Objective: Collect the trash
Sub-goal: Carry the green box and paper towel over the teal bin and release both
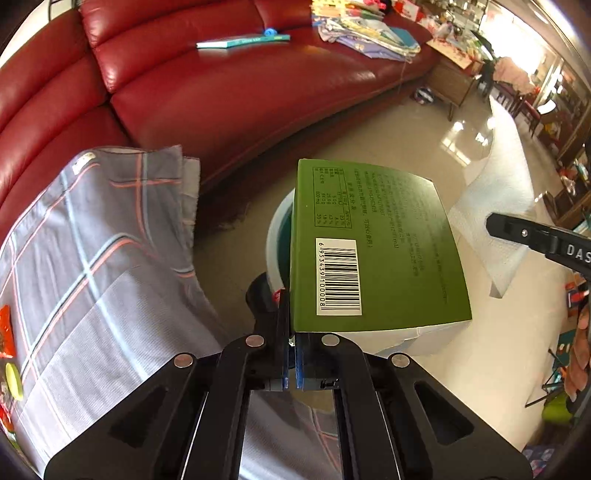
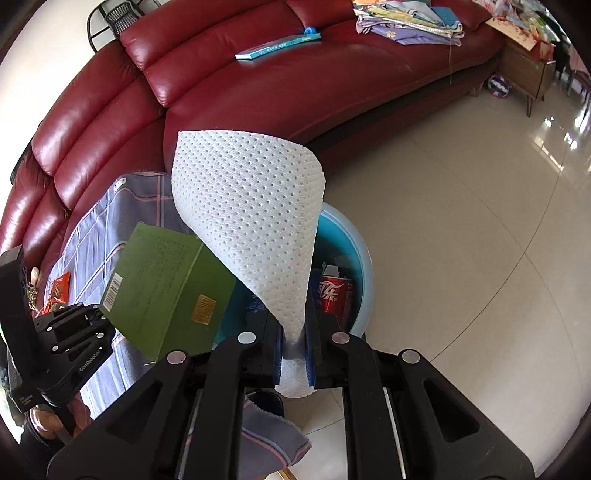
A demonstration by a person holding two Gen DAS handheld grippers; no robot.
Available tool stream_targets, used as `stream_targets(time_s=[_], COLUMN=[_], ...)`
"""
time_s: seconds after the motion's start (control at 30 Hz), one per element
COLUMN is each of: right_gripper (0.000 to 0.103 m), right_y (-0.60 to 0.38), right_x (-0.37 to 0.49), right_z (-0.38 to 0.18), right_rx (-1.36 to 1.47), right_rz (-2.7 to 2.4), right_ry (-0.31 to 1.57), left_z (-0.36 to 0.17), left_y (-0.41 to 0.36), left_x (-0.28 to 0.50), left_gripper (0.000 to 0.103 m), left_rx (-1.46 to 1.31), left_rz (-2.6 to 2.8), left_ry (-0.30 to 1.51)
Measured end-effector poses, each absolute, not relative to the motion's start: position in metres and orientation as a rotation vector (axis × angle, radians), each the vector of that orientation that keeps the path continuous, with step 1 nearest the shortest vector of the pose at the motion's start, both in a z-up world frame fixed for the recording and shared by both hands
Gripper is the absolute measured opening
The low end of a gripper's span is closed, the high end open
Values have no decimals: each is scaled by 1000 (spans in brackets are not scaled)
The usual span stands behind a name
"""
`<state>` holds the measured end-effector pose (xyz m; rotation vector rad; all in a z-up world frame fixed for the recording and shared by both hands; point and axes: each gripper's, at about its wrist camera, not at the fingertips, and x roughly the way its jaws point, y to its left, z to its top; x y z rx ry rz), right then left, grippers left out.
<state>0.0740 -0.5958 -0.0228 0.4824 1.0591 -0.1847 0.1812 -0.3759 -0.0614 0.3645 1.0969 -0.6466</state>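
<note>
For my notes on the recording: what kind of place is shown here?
Most likely a home living room: a long red leather sofa with folded laundry on it, a glossy tiled floor, and a wooden side table.

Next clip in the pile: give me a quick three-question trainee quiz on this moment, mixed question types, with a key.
1. True or false: the left gripper is shut on the green box.
2. Multiple choice: what does the right gripper hold? A) a red can B) a white dotted paper sheet C) a book
3. Fill in: the red can stands inside the ____ bin on the floor.

Key: 1 true. 2 B. 3 light blue; the can sits upright in it, below the held sheet.
</note>
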Motion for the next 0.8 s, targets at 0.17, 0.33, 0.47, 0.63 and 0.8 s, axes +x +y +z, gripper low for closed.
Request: stream_targets(time_s=[0.17,0.33,0.47,0.63,0.8], right_gripper=[9,9,9,9,11], right_y=[-603,-607,-608,-607,-596], right_x=[83,89,93,100,109], right_z=[-23,-31,-39,-47,-59], right_rx=[481,483,484,489,493], right_rz=[-197,-201,-194,-186,-144], right_ry=[1060,1076,1091,1108,1131], left_z=[-82,-94,-97,-99,-94], left_y=[-408,-427,-421,-412,-398], left_x=[187,188,188,188,184], left_gripper=[9,38,42,49,68], left_rx=[416,440,420,384,355], left_rz=[-672,-684,-697,-683,-682], left_ry=[1127,1122,1133,1152,1142])
